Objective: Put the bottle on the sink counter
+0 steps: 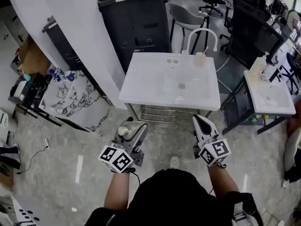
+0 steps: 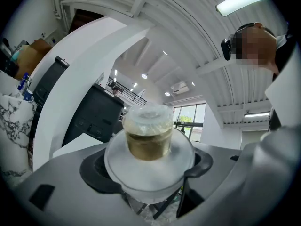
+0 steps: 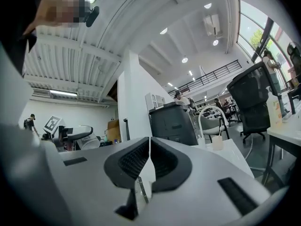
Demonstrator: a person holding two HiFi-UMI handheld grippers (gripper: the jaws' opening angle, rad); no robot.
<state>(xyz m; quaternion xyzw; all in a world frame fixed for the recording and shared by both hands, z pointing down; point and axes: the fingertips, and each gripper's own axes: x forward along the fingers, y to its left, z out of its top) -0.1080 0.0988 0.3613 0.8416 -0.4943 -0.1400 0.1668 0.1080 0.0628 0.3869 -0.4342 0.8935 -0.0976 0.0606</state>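
My left tool [image 1: 132, 130] is clamped round the small translucent plastic bottle [image 2: 149, 140] with its clear cap and amber liquid. My right tool [image 3: 149, 161] is closed on nothing. The white sink table [image 1: 141, 86] lies ahead of both. The bottle looks light, slick and squashy, so I judge a gentle grip on the wide body best.

Left gripper [image 1: 133, 126] shows a pale grey shell, and right behind it the left marker cube [image 1: 116, 158] carries black-and-white squares; the right gripper [image 1: 198, 120] matches, right marker cube [image 1: 215, 151] at its back. Black ribbed pads [image 3: 129, 161] line its jaws. The person wears a black short-sleeved top [image 1: 169, 197] and a light shoe [image 1: 174, 162]
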